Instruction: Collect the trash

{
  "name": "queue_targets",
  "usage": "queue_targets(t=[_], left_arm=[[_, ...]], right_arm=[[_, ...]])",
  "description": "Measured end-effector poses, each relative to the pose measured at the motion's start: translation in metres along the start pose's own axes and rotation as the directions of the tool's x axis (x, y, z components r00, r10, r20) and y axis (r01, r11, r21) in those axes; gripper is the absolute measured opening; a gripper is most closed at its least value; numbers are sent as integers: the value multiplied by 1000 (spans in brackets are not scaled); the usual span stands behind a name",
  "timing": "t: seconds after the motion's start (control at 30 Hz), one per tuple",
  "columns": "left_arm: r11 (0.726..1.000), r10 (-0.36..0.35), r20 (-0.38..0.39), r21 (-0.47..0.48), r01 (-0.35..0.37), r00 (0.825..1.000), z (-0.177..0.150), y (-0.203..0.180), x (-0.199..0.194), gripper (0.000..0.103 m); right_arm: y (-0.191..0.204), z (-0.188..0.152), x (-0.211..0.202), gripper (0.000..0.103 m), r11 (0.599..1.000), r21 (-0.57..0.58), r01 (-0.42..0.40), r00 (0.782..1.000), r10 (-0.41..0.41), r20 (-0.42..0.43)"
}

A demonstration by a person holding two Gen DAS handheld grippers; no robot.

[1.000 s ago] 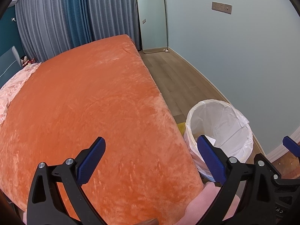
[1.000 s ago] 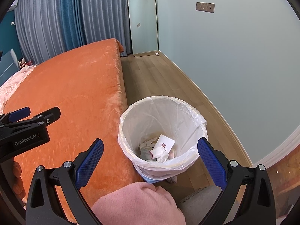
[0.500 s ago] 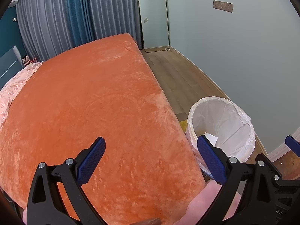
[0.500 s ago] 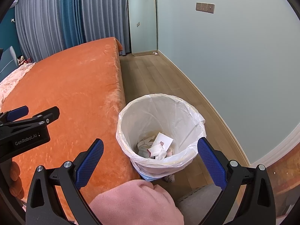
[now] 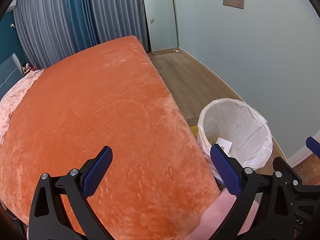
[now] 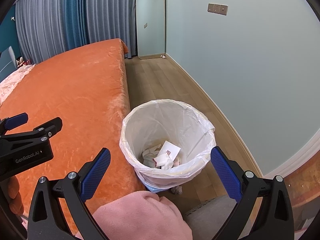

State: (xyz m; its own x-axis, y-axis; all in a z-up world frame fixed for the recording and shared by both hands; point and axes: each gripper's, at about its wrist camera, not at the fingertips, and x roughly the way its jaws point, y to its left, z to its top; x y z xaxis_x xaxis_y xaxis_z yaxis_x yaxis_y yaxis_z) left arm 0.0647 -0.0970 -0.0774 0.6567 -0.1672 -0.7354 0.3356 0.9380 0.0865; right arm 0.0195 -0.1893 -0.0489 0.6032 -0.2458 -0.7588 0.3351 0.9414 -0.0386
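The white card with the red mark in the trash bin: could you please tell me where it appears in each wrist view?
Left wrist: the white card lies low in the bin, right of centre, just above the left gripper's right finger.
Right wrist: the card sits on crumpled paper at the bin's bottom, centre frame, between the right gripper's fingers.
Shared landmark: the orange bed cover, left of the bin in both.

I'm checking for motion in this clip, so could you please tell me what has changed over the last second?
Very little. In the left wrist view the trash bin slides slightly right as the left gripper shifts. Both grippers stay open and empty; the right gripper still hovers over the bin, the paper scraps inside unchanged.
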Motion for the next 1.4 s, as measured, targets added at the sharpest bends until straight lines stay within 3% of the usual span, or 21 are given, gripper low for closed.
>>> queue_targets(t=[1.4], left_arm=[[999,-2,-11,49,2,1000,-10,-10,1,94]], right_arm=[[-4,-1,2,97,1000,0,9,1000,-9,-3]])
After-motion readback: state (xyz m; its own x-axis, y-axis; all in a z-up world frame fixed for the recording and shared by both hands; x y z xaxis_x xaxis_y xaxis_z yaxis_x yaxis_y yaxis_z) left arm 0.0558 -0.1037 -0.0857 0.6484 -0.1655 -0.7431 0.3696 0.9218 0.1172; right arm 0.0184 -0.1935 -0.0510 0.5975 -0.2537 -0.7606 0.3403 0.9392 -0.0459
